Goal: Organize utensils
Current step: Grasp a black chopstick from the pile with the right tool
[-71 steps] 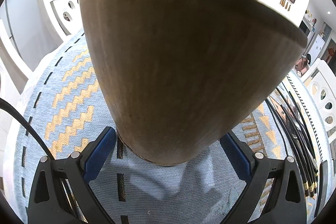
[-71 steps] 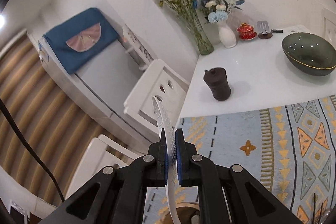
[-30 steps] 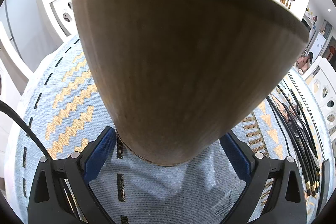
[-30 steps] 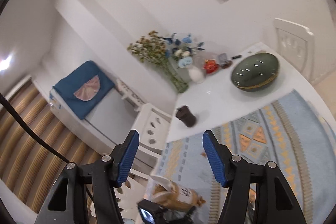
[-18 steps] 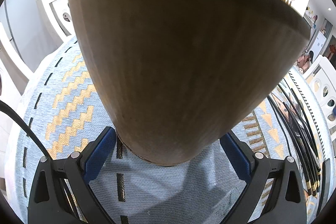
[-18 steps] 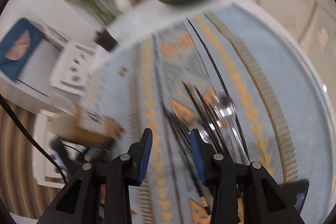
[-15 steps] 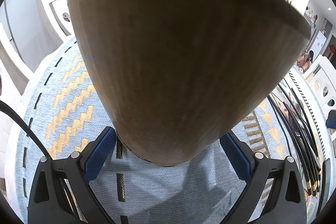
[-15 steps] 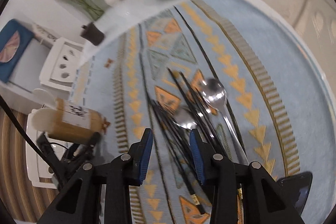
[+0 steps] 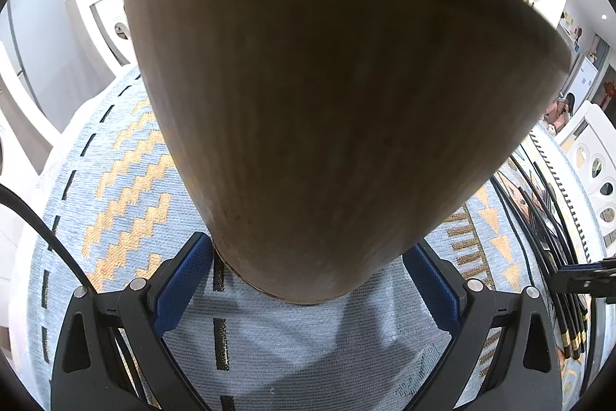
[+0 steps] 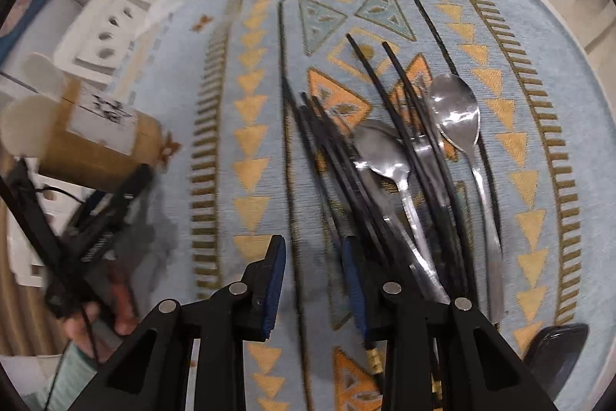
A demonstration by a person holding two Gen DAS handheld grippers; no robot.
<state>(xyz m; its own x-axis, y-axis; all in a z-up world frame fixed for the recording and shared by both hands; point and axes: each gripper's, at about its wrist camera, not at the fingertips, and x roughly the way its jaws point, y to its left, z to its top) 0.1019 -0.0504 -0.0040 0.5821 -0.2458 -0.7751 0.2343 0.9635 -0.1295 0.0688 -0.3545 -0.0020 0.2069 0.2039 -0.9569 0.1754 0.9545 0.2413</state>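
My left tool is pinching the wooden holder on the desk; my right tool, jaws just closing, still spread, is straddling one black chopstick beside the spoons.

Both my left gripper and right gripper show black angular finger frames with ribbed blue pads, silver pivot screws (two per finger) and a trailing black cable; my sleeve is pale green.
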